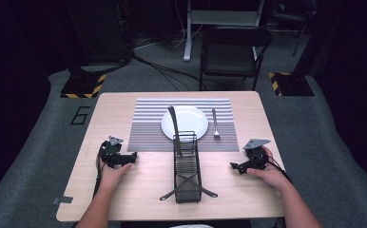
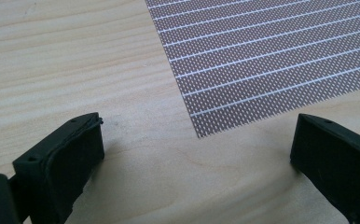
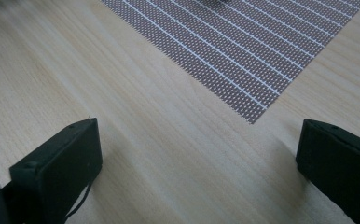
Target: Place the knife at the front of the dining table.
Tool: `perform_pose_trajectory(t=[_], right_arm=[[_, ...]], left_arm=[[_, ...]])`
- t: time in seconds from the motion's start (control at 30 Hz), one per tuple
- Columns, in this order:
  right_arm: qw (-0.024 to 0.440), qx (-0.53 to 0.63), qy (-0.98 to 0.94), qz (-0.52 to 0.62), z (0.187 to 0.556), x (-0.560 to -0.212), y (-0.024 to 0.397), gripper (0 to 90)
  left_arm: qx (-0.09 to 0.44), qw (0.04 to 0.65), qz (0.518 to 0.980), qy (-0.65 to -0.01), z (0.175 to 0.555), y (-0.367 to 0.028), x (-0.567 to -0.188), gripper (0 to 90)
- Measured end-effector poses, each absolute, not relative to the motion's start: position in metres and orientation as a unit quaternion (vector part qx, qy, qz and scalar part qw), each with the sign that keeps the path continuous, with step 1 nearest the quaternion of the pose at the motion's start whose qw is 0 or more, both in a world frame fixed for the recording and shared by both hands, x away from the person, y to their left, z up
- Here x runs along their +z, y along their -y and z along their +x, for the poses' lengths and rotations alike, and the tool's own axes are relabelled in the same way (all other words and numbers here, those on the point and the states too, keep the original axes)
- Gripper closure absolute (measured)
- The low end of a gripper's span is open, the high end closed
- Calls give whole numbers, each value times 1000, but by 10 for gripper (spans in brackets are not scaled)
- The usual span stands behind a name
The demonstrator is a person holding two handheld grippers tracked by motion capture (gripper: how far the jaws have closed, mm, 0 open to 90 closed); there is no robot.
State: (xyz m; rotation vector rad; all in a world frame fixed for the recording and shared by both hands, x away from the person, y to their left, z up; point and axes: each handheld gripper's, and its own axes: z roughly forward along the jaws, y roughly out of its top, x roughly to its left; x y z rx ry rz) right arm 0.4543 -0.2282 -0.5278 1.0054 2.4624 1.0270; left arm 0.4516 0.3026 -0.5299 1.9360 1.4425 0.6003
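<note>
While both hands rest on the pale wooden surface (image 1: 124,118), the items lie as follows. Placemat (image 1: 148,126): striped grey and white, at the far centre of the surface. Plate (image 1: 191,124): white, round, on the middle of the placemat. Knife (image 1: 173,124): lying across the left part of the plate, its near end reaching to the rack. Fork (image 1: 215,124): on the placemat just right of the plate, handle pointing away from the person. Rack (image 1: 187,166): black wire, long and narrow, set lengthwise at the centre of the surface, its far end overlapping the near edge of the placemat; two crossed utensils lie over its near end, their kind too small to tell. Left hand-held gripper (image 1: 133,157): held near the left edge of the surface, pointing toward the rack, jaws spread wide with nothing between them; the left gripper view has the near left corner of the placemat lying between and beyond the jaws. Right hand-held gripper (image 1: 233,166): held right of the rack, pointing inward, jaws likewise wide apart and holding nothing; the right gripper view has a placemat corner ahead. Chair (image 1: 234,52): black, folding, on the grey floor beyond the surface.
</note>
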Motion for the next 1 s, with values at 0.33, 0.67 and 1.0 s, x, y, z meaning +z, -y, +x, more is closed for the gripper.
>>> perform_pose_trajectory(t=[0.33,0.67,1.0], right_arm=[[145,356,-855,349,454,-528,228,0],[145,356,-855,349,454,-528,228,0],[145,356,-855,349,454,-528,228,0]], left_arm=[[228,321,745,-538,452,-301,-530,0],[226,322,746,-538,452,-301,-530,2],[239,337,731,-544,448,-300,-528,194]])
